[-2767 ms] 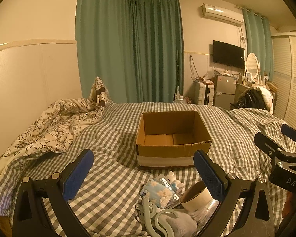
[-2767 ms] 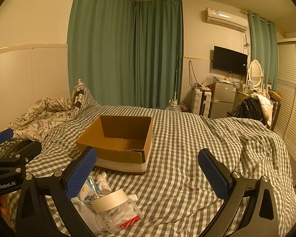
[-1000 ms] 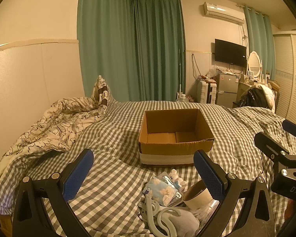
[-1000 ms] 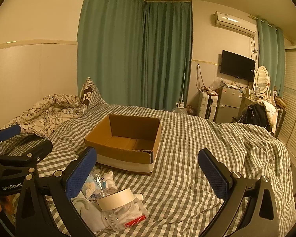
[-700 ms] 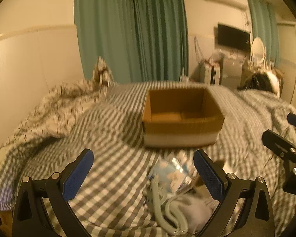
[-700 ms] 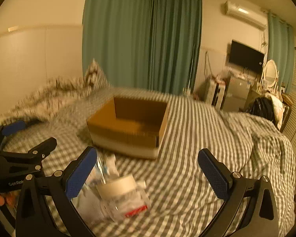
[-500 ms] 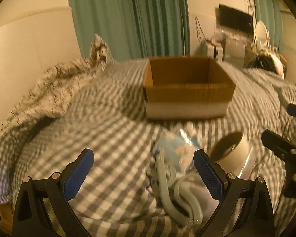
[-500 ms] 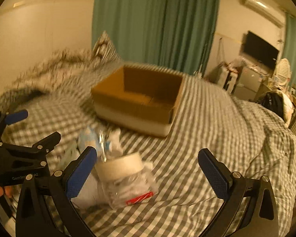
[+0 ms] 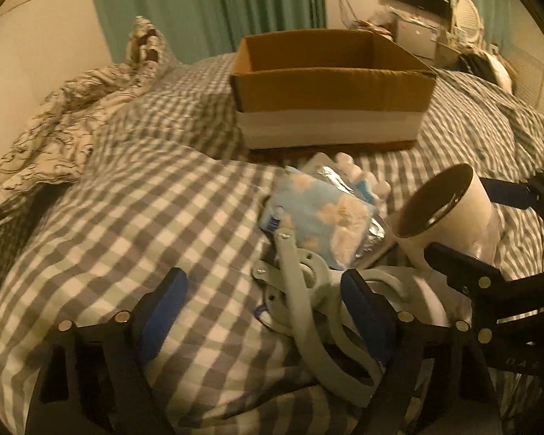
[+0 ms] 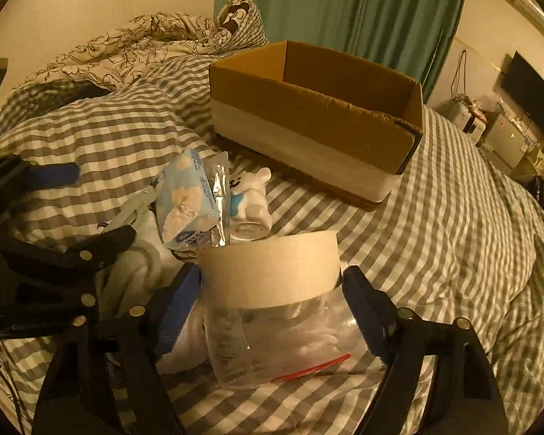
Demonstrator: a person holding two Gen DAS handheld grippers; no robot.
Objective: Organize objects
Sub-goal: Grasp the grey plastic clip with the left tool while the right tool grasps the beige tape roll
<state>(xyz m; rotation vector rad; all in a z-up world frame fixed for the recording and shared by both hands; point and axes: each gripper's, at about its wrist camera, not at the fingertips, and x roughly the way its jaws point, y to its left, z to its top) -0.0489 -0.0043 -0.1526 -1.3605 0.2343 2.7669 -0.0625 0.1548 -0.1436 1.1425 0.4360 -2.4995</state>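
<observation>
Both grippers lowered onto the clutter pile on the checked bedspread (image 9: 127, 217), cardboard box (image 9: 330, 87) just beyond.
Right gripper (image 10: 272, 290) jaws, just narrowed, bracket the tape roll (image 10: 268, 268) (pad contact unclear); left gripper (image 9: 268, 301) likewise straddles pale grey hangers (image 9: 301, 290), not pinched.

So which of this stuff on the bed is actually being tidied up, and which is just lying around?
Part of the job:
- cardboard box, open
- tape roll
- clear bag
- tissue pack
- small bear figure
- pale green hangers

Just lying about:
- floral quilt
- checked bedspread
- green curtains
- TV
</observation>
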